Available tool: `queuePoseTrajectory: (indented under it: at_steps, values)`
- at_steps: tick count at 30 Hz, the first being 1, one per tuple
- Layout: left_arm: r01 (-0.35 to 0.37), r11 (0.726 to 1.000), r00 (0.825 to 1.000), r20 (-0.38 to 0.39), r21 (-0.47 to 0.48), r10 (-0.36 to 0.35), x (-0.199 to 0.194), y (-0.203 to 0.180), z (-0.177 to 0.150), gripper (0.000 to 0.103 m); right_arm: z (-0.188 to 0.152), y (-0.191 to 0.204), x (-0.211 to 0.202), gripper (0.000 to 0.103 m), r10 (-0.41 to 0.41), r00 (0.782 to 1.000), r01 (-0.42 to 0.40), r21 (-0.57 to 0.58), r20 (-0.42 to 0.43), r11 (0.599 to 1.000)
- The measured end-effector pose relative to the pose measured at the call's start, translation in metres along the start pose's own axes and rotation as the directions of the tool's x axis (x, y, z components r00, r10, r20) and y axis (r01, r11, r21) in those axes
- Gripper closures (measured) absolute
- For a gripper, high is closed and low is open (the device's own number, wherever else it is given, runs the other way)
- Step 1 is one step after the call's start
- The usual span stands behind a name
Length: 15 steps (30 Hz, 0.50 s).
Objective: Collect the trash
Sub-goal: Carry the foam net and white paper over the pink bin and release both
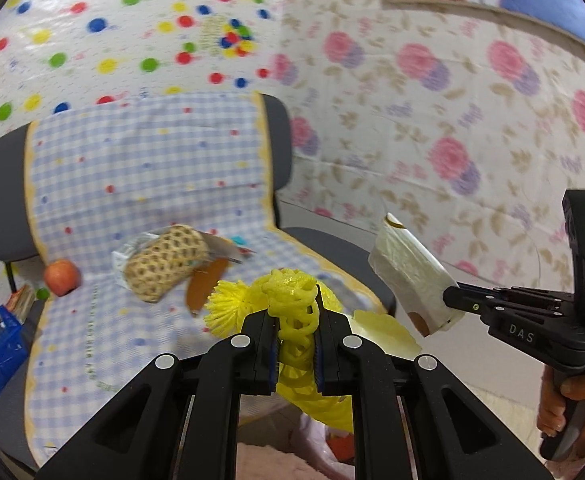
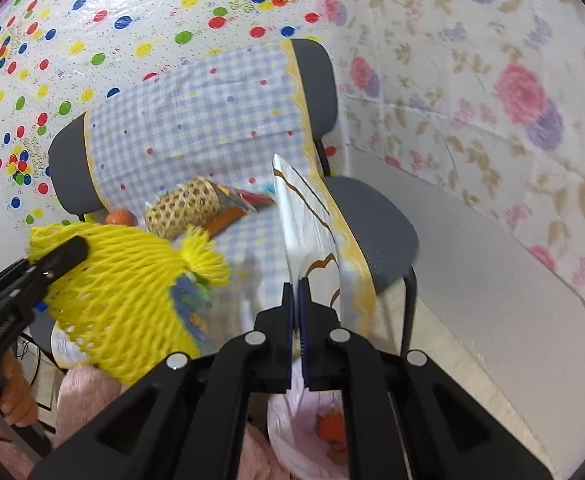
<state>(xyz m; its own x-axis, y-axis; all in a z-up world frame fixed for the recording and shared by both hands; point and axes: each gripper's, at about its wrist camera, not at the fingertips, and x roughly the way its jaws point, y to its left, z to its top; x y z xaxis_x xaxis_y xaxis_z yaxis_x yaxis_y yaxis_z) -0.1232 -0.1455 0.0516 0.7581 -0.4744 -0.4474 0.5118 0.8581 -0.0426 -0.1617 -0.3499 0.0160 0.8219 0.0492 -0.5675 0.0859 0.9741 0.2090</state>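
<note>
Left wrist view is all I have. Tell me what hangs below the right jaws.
Observer: A pale pink bag sits open below them, with orange scraps inside.
Operator: Report how the wrapper sits in those jaws.
Observer: The right gripper pinches the white wrapper by its lower edge, so it stands up thin between the pads.
Operator: Describe the yellow net's far side.
Observer: The yellow foam net is a wide sleeve with a blue and green printed patch, clamped by the left gripper.
</note>
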Motion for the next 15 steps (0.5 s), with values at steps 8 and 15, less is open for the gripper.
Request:
queuePoseTrajectory:
  at_steps: [8,15]
  values:
    - [0.102,0.993,0.994,-0.044,0.064,-0.100,0.016,-0.056,-0.028,0.090,-0.037,-0.030,-0.023,0.100,-0.045,0.999,0.047,0.071,-0.022,0.996]
    - [0.142,0.986,0.984,-0.122,0.084,-0.131,0.044,-0.080,-0.053,0.090,-0.064,-0.052,-0.012,0.099,-0.044,0.994,0.057,0.134,-0.098,0.989]
